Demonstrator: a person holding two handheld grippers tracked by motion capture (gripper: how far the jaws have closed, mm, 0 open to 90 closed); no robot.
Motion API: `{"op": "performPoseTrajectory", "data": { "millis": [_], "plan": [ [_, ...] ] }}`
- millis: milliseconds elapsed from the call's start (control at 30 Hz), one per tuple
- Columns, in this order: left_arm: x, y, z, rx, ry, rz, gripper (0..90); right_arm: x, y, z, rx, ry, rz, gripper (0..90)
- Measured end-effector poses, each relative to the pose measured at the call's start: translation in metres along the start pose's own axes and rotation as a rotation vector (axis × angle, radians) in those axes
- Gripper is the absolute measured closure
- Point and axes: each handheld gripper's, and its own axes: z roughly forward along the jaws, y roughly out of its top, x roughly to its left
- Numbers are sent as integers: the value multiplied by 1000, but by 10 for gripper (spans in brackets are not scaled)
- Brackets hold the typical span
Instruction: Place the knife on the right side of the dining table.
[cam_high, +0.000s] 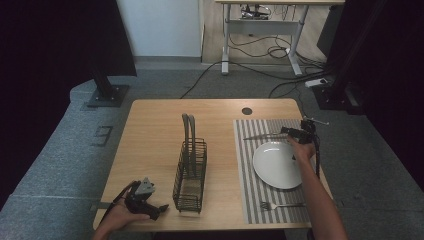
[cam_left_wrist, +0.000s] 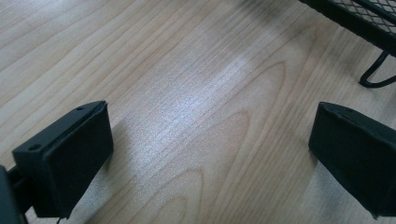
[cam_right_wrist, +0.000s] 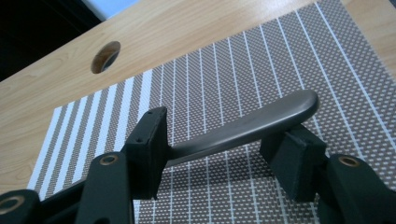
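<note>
The right tool (cam_right_wrist: 219, 144) sits at the mat's (cam_high: 245, 165) far edge, about 12 o'clock from the plate (cam_high: 276, 164), its jaws on either side of a knife (cam_right_wrist: 243, 126) handle (contact unclear). The left tool (cam_left_wrist: 210, 154) rests wide open and empty on the counter (cam_high: 150, 130) at 8 o'clock from the rack (cam_high: 190, 167). A fork (cam_high: 280, 205) lies at the plate's 6 o'clock.
</note>
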Motion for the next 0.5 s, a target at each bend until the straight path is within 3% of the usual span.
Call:
{"op": "performPoseTrajectory", "data": {
  "millis": [333, 500],
  "plan": [
    [0, 0, 0, 0, -2, 3, 0, 0, -1, 1, 14, -21, 18, 401],
    [0, 0, 0, 1, -3, 4, 0, 3, 0, 0, 28, -49, -4, 382]
  ]
}}
